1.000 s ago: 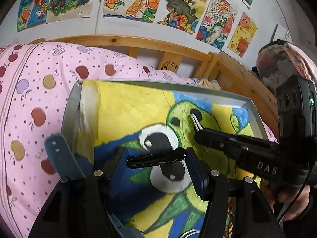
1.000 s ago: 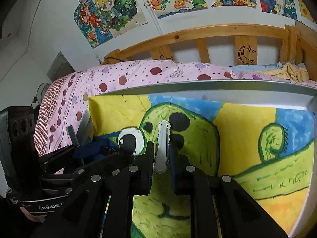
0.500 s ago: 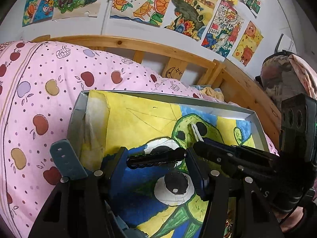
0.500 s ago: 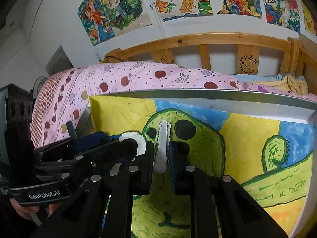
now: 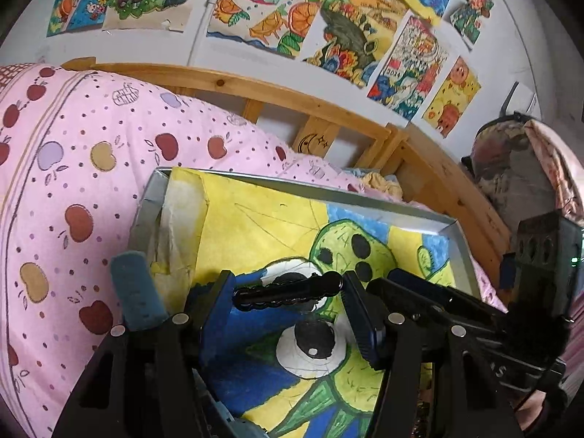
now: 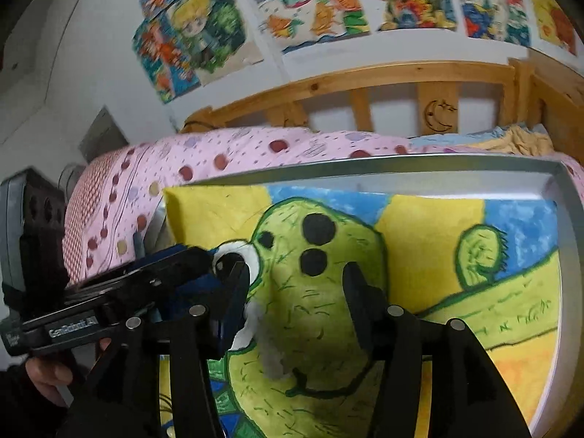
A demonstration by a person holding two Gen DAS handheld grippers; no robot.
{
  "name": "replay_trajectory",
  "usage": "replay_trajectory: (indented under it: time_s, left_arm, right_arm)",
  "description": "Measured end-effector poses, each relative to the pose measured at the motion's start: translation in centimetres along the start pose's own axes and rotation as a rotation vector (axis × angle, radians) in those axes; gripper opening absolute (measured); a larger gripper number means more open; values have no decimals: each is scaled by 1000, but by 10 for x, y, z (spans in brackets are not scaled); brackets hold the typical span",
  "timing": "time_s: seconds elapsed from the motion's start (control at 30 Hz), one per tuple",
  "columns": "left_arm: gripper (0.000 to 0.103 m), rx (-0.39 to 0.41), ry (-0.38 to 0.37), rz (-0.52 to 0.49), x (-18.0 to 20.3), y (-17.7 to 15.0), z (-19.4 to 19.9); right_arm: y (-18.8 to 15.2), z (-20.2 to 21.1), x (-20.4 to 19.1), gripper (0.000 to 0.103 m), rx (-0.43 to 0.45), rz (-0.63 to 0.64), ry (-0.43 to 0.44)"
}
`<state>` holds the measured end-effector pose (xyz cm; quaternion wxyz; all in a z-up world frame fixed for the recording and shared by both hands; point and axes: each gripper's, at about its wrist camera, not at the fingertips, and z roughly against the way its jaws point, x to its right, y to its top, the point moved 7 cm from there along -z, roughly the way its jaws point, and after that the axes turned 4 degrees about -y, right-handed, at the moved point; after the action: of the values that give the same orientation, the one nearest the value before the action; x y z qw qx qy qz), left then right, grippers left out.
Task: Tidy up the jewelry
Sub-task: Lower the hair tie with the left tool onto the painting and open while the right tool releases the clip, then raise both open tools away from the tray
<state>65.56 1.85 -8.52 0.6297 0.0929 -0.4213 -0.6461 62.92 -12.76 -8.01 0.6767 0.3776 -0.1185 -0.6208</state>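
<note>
My left gripper (image 5: 285,283) is shut on a black toothed hair clip (image 5: 277,294), which lies crosswise between the blue pads above a metal tray (image 5: 328,193) lined with a frog drawing (image 5: 255,226). My right gripper (image 6: 295,273) stands open over the same tray (image 6: 365,171). A white clip (image 6: 266,343) shows as a blur below its fingers, free of them, over the drawing (image 6: 419,241). The right gripper (image 5: 419,292) sits close beside the left one; the left gripper (image 6: 175,266) appears at the left of the right wrist view.
The tray rests on pink apple-print bedding (image 5: 73,182) inside a wooden bed frame (image 5: 328,109). A blue-grey strap-like piece (image 5: 135,292) stands at the tray's left edge. A hand (image 6: 47,372) holds the left gripper. Drawings hang on the wall (image 5: 255,7).
My right gripper has opened and let go of the white clip, which has dropped toward the drawing. My left gripper keeps the black clip and has shifted slightly over the tray.
</note>
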Motion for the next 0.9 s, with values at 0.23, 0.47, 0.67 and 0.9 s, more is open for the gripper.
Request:
replay_trajectory:
  time_s: [0.23,0.47,0.67,0.9]
  left_arm:
    - [59,66,19,12,-3,5,17]
    - [62,87,16,33,-5,5,26]
    - [63,104,25,48,-10,3,37]
    - [63,123,34,62,-15,5,48]
  right_arm:
    - [-3,-3,7,48,18,-46,-17]
    - [-5,-4,8,48,27,-71,-10]
    - [-7,-7,10,48,35,-83,-6]
    - [-11,-10,10,51,41,-97,12]
